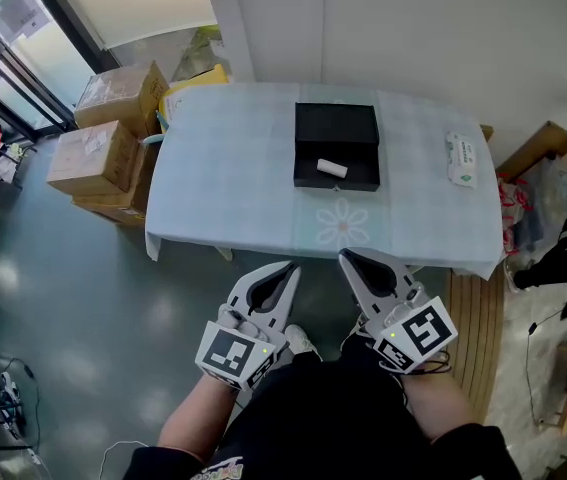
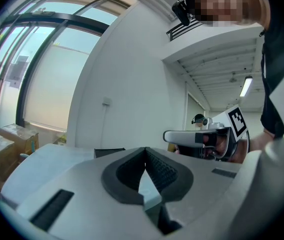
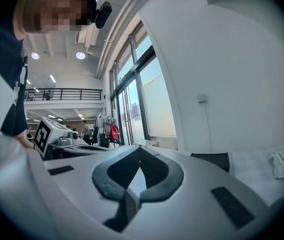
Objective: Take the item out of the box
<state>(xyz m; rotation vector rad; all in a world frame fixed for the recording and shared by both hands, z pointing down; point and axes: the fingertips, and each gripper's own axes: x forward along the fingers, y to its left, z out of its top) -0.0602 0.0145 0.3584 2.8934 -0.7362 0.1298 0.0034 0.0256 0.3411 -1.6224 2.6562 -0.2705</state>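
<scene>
A black open box (image 1: 336, 146) lies on the table (image 1: 223, 183) with its lid flipped back. A small white roll-shaped item (image 1: 331, 168) rests in its near half. Both grippers hover off the table's near edge, close to my body. My left gripper (image 1: 293, 266) is shut with nothing in it, and so is my right gripper (image 1: 343, 255). In the left gripper view the jaws (image 2: 145, 149) meet at the tips, with the box edge (image 2: 109, 152) beyond. In the right gripper view the jaws (image 3: 140, 147) also meet, and the box (image 3: 213, 161) shows at right.
A white packet (image 1: 461, 158) lies near the table's right end, also seen as a packet (image 3: 281, 164) in the right gripper view. Cardboard boxes (image 1: 103, 138) stack on the floor at the left. A wooden board (image 1: 475, 338) and clutter stand at the right.
</scene>
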